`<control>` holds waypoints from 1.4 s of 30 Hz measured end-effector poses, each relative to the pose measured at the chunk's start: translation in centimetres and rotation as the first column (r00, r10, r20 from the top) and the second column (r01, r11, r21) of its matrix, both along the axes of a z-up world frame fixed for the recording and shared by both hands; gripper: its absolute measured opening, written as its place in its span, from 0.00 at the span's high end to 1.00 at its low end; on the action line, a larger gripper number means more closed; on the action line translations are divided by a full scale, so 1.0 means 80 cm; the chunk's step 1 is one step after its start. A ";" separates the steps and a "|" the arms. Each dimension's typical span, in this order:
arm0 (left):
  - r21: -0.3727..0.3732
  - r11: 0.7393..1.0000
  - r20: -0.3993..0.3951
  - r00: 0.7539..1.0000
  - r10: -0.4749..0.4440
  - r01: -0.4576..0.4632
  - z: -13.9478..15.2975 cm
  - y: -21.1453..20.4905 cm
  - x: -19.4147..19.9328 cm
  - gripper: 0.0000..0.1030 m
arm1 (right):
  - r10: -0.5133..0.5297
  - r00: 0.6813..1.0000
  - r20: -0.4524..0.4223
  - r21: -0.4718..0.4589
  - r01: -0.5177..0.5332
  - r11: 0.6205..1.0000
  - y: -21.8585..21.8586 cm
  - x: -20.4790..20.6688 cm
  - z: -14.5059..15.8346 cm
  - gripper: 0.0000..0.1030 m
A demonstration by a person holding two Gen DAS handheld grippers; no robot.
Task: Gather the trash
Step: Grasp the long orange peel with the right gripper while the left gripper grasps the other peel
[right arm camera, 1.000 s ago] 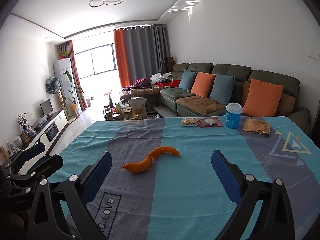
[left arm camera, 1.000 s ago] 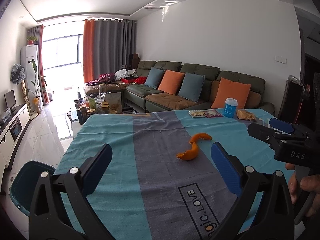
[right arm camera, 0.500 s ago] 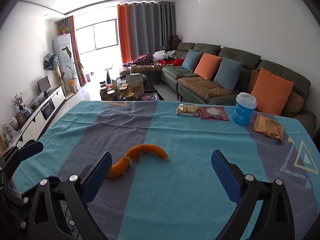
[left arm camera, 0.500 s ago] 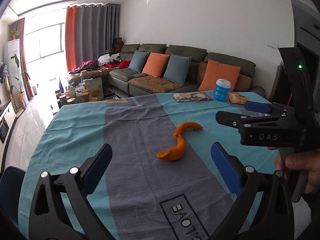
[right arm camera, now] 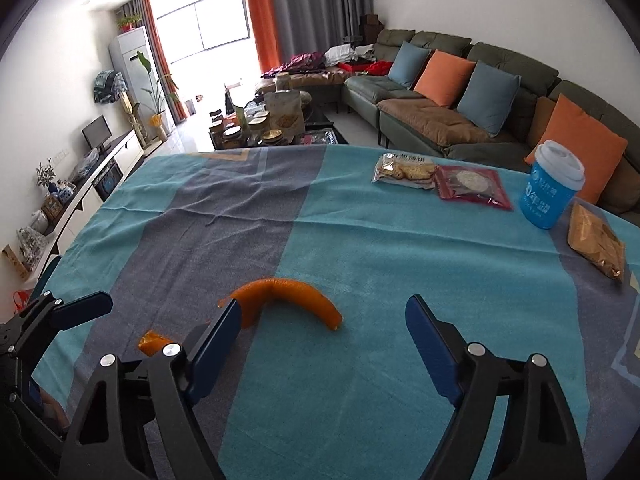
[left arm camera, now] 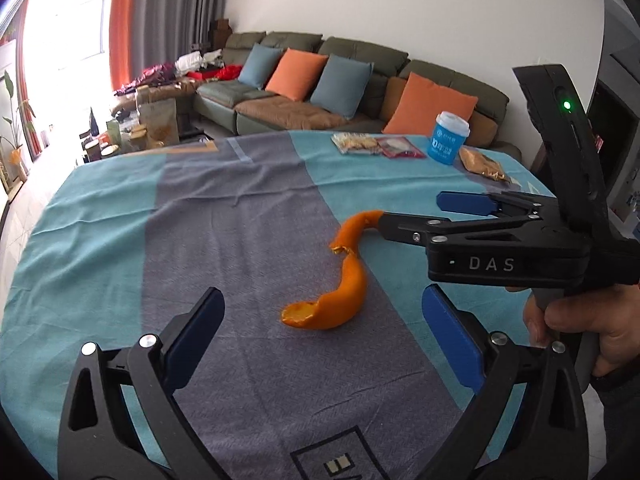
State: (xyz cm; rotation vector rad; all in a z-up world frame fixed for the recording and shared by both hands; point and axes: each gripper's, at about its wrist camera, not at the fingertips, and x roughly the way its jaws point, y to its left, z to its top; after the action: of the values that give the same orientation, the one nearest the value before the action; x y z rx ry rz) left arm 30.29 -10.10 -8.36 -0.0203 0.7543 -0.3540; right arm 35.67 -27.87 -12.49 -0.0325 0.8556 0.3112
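A long curled orange peel (left arm camera: 340,284) lies on the teal and grey tablecloth (left arm camera: 240,240). My left gripper (left arm camera: 322,328) is open, low over the cloth, with the peel's near end between its blue pads. My right gripper (right arm camera: 324,328) is open too, and the peel's far end (right arm camera: 288,292) lies just ahead of its fingers. In the left wrist view the right gripper (left arm camera: 424,216) reaches in from the right, over the peel's far end. In the right wrist view the left gripper (right arm camera: 72,312) shows at the left edge.
At the table's far right stand a blue lidded cup (right arm camera: 552,188), a biscuit packet (right arm camera: 404,170), a red snack packet (right arm camera: 472,186) and a brown packet (right arm camera: 596,242). Behind the table are a green sofa (left arm camera: 360,80) with cushions and a cluttered coffee table (right arm camera: 264,124).
Both grippers have moved forward and down toward the peel, which now looms larger in both views. The right gripper has closed in over the peel's far end. Both stay open.
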 end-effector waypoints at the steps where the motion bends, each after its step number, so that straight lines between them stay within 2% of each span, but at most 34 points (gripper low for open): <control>1: -0.001 1.000 -0.014 1.000 -0.002 0.002 -0.003 -0.002 0.005 0.06 | 0.006 1.000 -0.008 0.000 -0.006 1.000 0.000 0.004 -0.002 0.28; 5: -0.008 1.000 -0.059 0.998 0.007 -0.007 -0.012 -0.005 0.019 0.06 | 0.049 0.998 -0.049 -0.009 -0.049 0.999 0.006 0.016 -0.014 0.38; 7: -0.009 1.000 -0.082 0.997 0.001 -0.002 -0.017 -0.007 0.025 0.12 | 0.068 0.996 -0.063 -0.011 -0.069 0.998 0.008 0.020 -0.018 0.42; 9: -0.010 1.000 -0.110 0.994 -0.008 0.007 -0.021 -0.008 0.030 0.22 | 0.087 0.993 -0.078 -0.006 -0.087 0.996 0.010 0.023 -0.022 0.46; 12: -0.023 1.000 -0.137 0.990 -0.015 0.012 -0.026 -0.009 0.038 0.26 | 0.103 0.991 -0.082 0.000 -0.103 0.995 0.010 0.027 -0.024 0.51; 13: -0.033 0.999 -0.137 0.990 -0.018 0.013 -0.027 -0.009 0.039 0.28 | 0.108 0.991 -0.083 0.006 -0.107 0.994 0.009 0.027 -0.023 0.54; 14: -0.040 0.999 -0.141 0.990 -0.019 0.013 -0.028 -0.009 0.041 0.30 | 0.112 0.990 -0.083 0.012 -0.111 0.994 0.008 0.028 -0.023 0.62; 15: -0.041 0.999 -0.139 0.990 -0.016 0.011 -0.028 -0.009 0.041 0.36 | 0.115 0.990 -0.085 0.015 -0.115 0.993 0.008 0.029 -0.023 0.66; 17: -0.047 0.999 -0.141 0.990 -0.032 0.026 -0.030 -0.012 0.042 0.47 | 0.121 0.989 -0.085 0.015 -0.120 0.993 0.008 0.028 -0.023 0.70; 22: -0.064 0.997 -0.140 0.989 -0.056 0.047 -0.030 -0.013 0.044 0.63 | 0.127 0.988 -0.088 0.024 -0.125 0.992 0.005 0.027 -0.022 0.89; 24: -0.068 0.996 -0.140 0.988 -0.070 0.061 -0.029 -0.015 0.041 0.76 | 0.129 0.988 -0.086 0.028 -0.127 0.992 0.005 0.025 -0.022 0.90; 26: -0.062 0.995 -0.137 0.987 -0.081 0.073 -0.029 -0.017 0.039 0.81 | 0.124 0.988 -0.086 0.033 -0.122 0.992 0.005 0.023 -0.022 0.90; 35: -0.055 0.997 -0.094 0.993 -0.065 0.060 -0.019 -0.008 0.024 0.86 | 0.106 0.993 -0.058 0.061 -0.102 0.993 0.006 0.007 -0.011 0.91; 42: -0.048 0.998 -0.008 0.999 -0.033 0.032 0.010 0.012 -0.001 0.86 | 0.100 0.995 0.008 0.069 -0.100 0.993 0.020 -0.018 0.020 0.91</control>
State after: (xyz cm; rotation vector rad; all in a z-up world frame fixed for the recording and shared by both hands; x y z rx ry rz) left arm 30.17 -9.12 -7.53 -0.0549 0.7549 -0.4031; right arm 34.23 -26.29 -10.92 -0.0119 0.8397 0.4346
